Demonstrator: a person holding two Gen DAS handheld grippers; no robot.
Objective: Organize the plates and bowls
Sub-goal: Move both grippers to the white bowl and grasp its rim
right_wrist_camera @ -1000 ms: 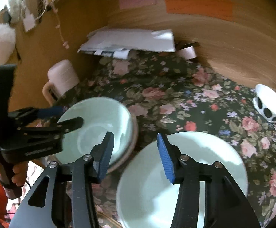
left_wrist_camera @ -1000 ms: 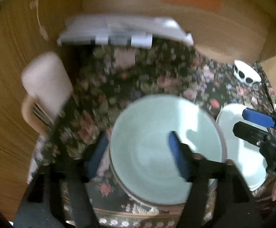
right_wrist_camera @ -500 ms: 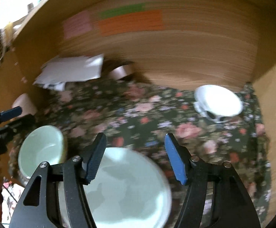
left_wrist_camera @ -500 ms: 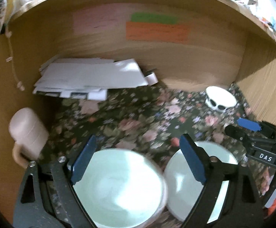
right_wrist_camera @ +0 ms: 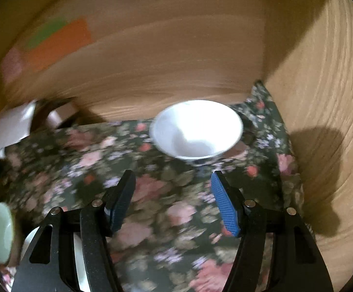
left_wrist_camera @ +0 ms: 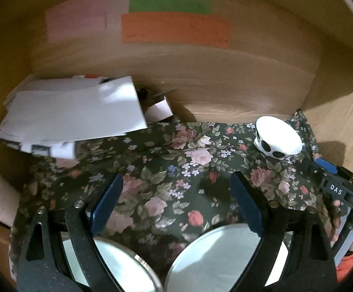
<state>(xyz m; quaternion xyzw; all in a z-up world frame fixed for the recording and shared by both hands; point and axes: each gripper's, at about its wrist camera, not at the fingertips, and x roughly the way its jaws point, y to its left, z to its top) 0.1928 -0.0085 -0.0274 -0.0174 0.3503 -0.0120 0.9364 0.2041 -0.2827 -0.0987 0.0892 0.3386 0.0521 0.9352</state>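
The plate point(left_wrist_camera: 225, 255) and the green bowl point(left_wrist_camera: 108, 265) lie side by side at the near edge of the flowered cloth point(left_wrist_camera: 176, 170), both now slipping under the left gripper point(left_wrist_camera: 174, 202), which has pulled back from the bowl it straddled 1 second ago, its jaws released and empty. The right gripper point(right_wrist_camera: 174, 202), jaws also spread with nothing between them, has swung toward the white bowl point(right_wrist_camera: 196, 131) by the far right corner, likely the next pick. Count: 1 plate, 2 bowls.
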